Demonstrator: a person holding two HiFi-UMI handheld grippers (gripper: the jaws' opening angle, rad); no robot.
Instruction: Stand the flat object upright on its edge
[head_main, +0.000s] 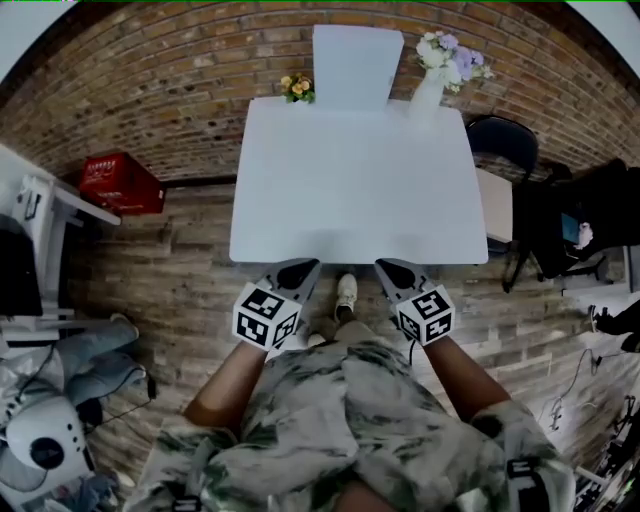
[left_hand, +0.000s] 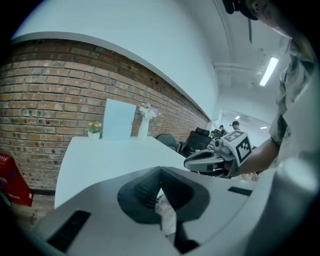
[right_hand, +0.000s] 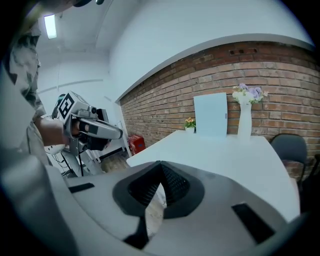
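Observation:
The flat object is a pale blue-white board (head_main: 355, 65) that stands upright at the far edge of the white table (head_main: 350, 200), against the brick wall. It also shows in the left gripper view (left_hand: 120, 120) and the right gripper view (right_hand: 211, 114). My left gripper (head_main: 308, 266) and right gripper (head_main: 386, 266) hover side by side at the table's near edge, far from the board. Both are shut with nothing between the jaws. Each gripper view shows its own closed jaws, left gripper (left_hand: 160, 170) and right gripper (right_hand: 161, 164), with the other gripper off to the side.
A white vase of flowers (head_main: 432, 72) stands right of the board and a small flower pot (head_main: 297, 88) left of it. A dark chair (head_main: 500, 135) sits at the table's right, a red crate (head_main: 120, 183) on the floor to the left. My shoe (head_main: 345, 295) shows below the table edge.

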